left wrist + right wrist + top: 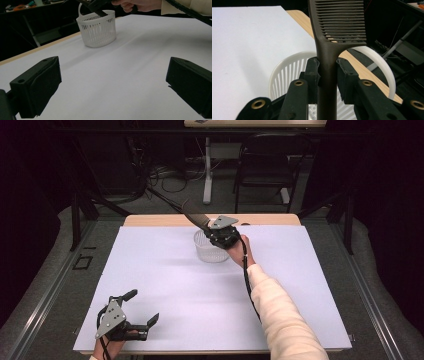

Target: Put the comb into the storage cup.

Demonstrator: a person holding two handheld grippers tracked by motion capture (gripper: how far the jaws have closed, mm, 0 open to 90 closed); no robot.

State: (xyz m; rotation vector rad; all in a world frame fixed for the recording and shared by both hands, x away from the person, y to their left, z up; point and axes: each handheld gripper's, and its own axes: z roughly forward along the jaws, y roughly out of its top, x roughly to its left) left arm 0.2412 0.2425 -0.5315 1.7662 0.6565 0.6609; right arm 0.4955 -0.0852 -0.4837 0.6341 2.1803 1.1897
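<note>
Right tool clamped on the handle of a dark comb, held just above the rim of the white slatted basket, toothed end slanting up and away beyond it. Left tool open and empty, resting on the table well apart from the basket, toward the near edge.

Comb teeth cut off by the right gripper view's top edge, its handle end hidden below, basket floor mostly hidden behind the jaws, basket handle partly cut off.
</note>
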